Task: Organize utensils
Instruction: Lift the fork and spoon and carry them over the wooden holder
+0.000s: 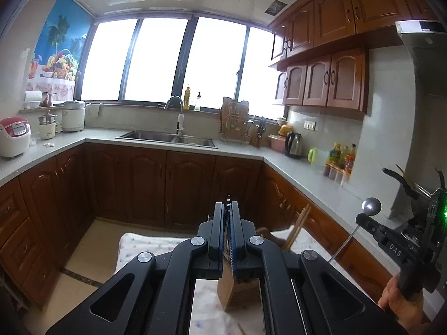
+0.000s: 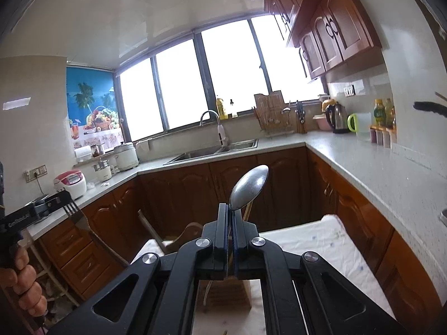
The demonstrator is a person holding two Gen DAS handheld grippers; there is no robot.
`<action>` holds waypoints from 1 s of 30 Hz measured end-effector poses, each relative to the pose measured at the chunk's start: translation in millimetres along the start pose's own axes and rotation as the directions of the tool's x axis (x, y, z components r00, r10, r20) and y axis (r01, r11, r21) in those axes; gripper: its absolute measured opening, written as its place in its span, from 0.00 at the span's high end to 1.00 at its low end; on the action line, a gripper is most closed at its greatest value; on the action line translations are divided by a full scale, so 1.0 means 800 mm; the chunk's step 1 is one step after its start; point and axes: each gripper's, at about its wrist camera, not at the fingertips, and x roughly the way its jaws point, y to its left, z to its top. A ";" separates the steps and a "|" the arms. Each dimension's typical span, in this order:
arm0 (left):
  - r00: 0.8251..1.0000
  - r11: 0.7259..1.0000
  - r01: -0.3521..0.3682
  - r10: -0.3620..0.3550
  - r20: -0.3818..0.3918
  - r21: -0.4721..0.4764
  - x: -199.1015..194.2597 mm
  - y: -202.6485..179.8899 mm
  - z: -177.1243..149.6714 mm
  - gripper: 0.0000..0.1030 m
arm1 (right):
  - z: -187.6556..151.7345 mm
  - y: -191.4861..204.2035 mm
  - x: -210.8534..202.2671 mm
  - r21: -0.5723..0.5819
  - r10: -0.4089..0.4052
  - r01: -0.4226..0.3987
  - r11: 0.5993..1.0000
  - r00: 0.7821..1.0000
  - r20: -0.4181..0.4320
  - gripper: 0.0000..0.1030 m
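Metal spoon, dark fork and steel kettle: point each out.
Metal spoon [image 2: 248, 187]: right wrist view, back of bowl.
Dark fork [image 2: 73, 211]: right wrist view, tines.
Steel kettle [image 1: 295, 145]: left wrist view, body.

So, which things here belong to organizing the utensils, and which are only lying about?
For the job:
- fork, held in the left claw
- spoon, held in the right claw
- wooden holder below the claws
- chopsticks

Just lying about:
- kettle
- rice cooker
- sauce bottles
- sink
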 end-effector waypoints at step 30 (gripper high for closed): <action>0.983 0.992 -0.017 0.039 -0.178 0.125 0.187 -0.033 -0.038 0.98 | -0.075 0.004 0.137 -0.109 0.007 -0.032 0.993 0.974 -0.229 0.98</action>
